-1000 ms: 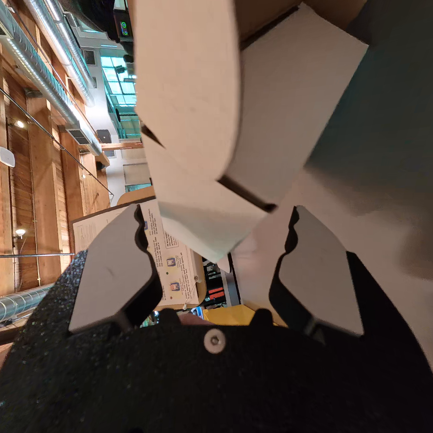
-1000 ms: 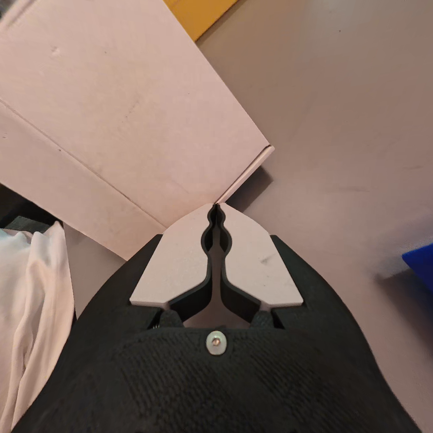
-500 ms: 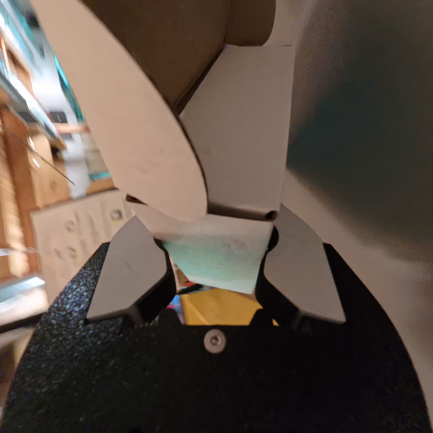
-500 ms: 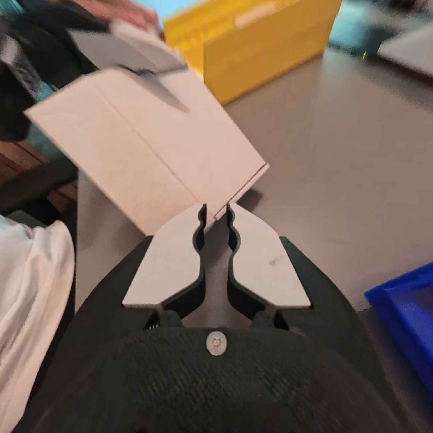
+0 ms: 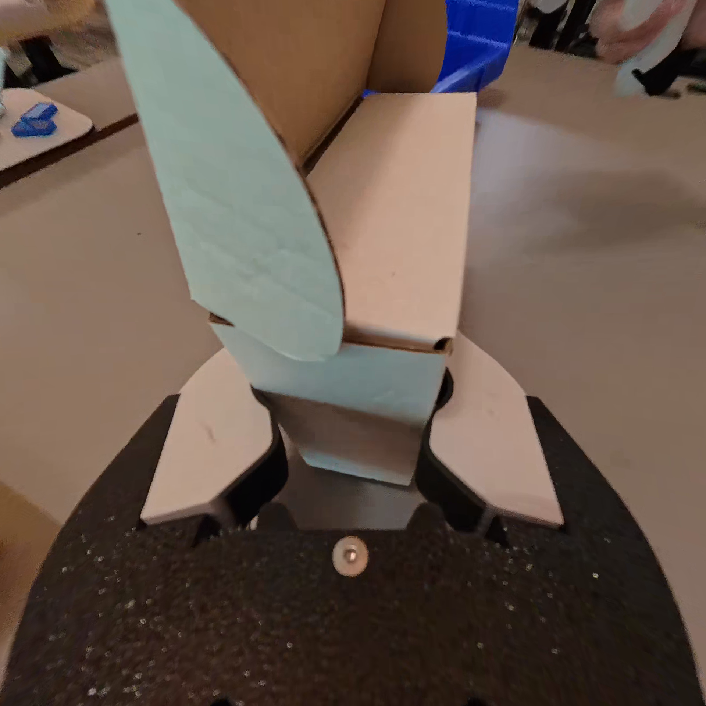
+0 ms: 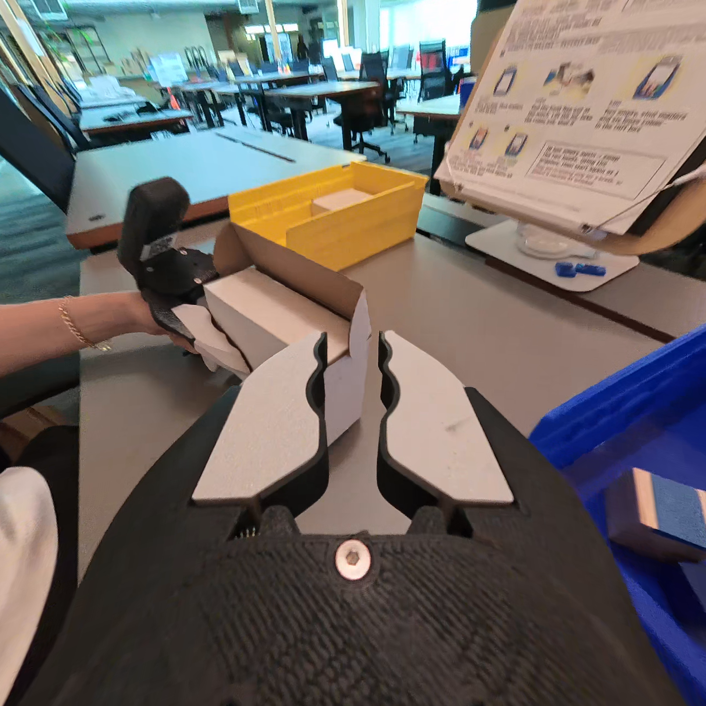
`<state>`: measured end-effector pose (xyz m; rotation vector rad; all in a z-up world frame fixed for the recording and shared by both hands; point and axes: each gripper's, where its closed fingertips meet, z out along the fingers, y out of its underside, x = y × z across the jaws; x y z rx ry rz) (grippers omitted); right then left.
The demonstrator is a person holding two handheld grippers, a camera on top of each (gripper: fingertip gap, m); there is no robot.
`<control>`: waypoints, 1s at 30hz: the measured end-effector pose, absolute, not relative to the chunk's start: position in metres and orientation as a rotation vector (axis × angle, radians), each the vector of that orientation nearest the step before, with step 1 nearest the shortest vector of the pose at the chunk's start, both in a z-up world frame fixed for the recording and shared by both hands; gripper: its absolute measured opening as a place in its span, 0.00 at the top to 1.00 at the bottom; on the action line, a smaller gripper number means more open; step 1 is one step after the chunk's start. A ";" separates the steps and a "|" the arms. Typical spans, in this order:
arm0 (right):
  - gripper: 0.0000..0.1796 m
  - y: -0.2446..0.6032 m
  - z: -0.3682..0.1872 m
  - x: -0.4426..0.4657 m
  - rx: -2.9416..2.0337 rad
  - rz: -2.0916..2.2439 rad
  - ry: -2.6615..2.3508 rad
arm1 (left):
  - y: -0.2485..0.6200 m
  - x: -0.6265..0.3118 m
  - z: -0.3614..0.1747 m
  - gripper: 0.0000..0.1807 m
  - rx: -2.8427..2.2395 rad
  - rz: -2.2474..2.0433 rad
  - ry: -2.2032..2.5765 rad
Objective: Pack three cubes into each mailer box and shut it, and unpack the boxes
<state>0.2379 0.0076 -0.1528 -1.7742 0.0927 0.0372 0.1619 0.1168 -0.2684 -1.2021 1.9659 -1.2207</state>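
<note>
A white mailer box with a brown inside lies on the grey table, its lid raised and a rounded side flap hanging out. My left gripper is shut on the near end of the box. In the right wrist view the left gripper, held by a hand, clamps the box at its left end. My right gripper is open, and the box's right end flap stands in the gap between its fingers. A blue cube lies in the blue bin.
A yellow bin with a white box in it stands behind the mailer box. An instruction sheet on a stand is at the back right, with small blue pieces on its base. The blue bin lies past the box. The grippers' ends are close to 20 cm from one another. To reach the blue cube in a straight line is about 20 cm for my right fingers, about 30 cm for my left.
My left gripper has closed on the box's end and swung it level over the table. My right gripper has gone from shut to open and now sits at the box's right end.
</note>
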 end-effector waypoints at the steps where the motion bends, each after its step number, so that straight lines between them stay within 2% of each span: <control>1: 0.86 0.013 -0.161 0.237 -1.806 0.026 0.094 | 0.115 0.162 -0.269 0.54 -1.168 -1.188 1.970; 3: 0.86 0.023 -0.174 0.237 -1.863 -0.013 0.089 | 0.115 0.162 -0.279 0.54 -1.165 -1.079 2.021; 7: 0.93 0.033 -0.184 0.238 -1.909 -0.121 0.050 | 0.114 0.161 -0.290 0.54 -1.123 -0.937 2.072; 14: 0.99 0.038 -0.181 0.240 -1.903 -0.133 0.090 | 0.113 0.161 -0.289 0.54 -1.107 -0.940 2.079; 20: 0.96 0.041 -0.171 0.235 -1.754 0.265 0.376 | 0.112 0.161 -0.290 0.54 -1.106 -0.928 2.076; 30: 0.94 0.047 -0.173 0.234 -1.683 0.364 0.470 | 0.114 0.161 -0.291 0.53 -1.149 -0.929 2.071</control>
